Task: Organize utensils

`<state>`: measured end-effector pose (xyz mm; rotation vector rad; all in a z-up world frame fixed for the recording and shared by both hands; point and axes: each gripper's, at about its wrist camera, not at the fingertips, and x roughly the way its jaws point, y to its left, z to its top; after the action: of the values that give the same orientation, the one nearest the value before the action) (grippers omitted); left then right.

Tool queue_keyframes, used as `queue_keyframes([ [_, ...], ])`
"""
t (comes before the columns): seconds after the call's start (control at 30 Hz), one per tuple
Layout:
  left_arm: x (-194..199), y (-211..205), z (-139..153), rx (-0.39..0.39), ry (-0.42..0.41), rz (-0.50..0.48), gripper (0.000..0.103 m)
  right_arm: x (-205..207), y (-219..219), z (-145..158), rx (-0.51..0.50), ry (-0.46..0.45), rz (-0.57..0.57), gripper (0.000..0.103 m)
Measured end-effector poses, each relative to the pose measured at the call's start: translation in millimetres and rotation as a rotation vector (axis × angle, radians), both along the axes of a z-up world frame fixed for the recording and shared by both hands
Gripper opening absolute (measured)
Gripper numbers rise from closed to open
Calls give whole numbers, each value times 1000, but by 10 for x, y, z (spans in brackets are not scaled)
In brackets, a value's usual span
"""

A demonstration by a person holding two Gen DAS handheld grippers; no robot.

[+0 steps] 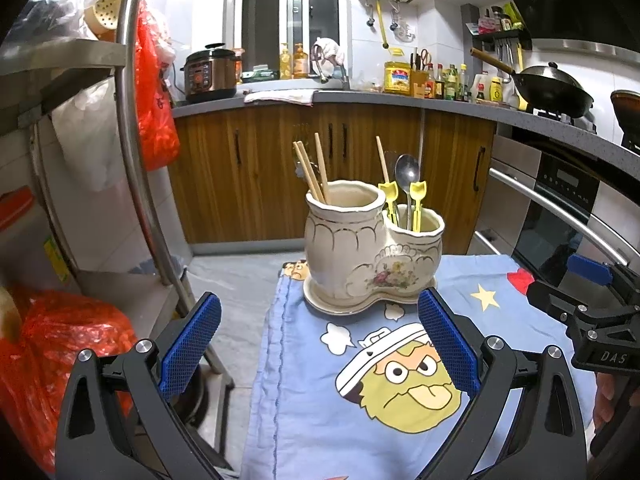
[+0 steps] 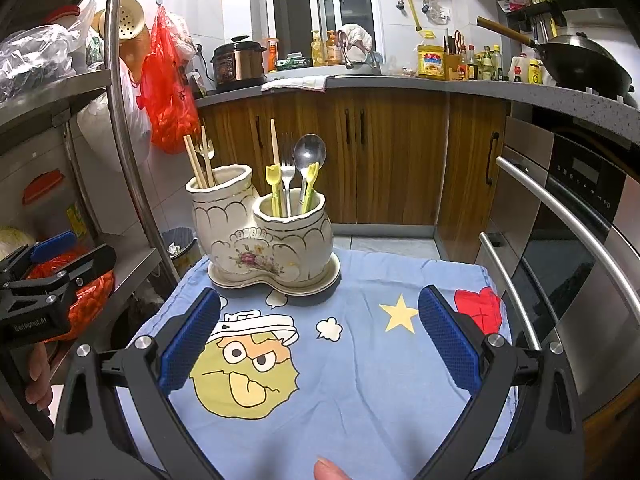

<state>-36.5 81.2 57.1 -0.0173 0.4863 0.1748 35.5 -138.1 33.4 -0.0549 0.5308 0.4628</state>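
1. I saw both the left gripper (image 1: 320,344) and the right gripper (image 2: 320,340) with jaws wide, holding nothing.
2. The ceramic two-cup utensil holder (image 2: 264,236) stood on the cartoon cloth (image 2: 360,380) over the tabletop, ahead of both.
3. Its taller cup held chopsticks (image 2: 198,162); its shorter held a spoon (image 2: 309,154), a fork (image 2: 286,174) and yellow picks (image 2: 274,188).

A small table is covered by a light blue cartoon-print cloth (image 2: 360,380). At its far end, on the cloth, stands a cream ceramic two-compartment utensil holder (image 2: 264,236) on its matching saucer (image 2: 320,280).
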Motion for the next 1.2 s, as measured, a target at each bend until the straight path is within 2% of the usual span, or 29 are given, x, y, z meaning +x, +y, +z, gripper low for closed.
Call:
queue_keyframes([
  [1.2,64,7,-57,-6,15,-1,98,17,-7,-58,-1,10,2,98],
])
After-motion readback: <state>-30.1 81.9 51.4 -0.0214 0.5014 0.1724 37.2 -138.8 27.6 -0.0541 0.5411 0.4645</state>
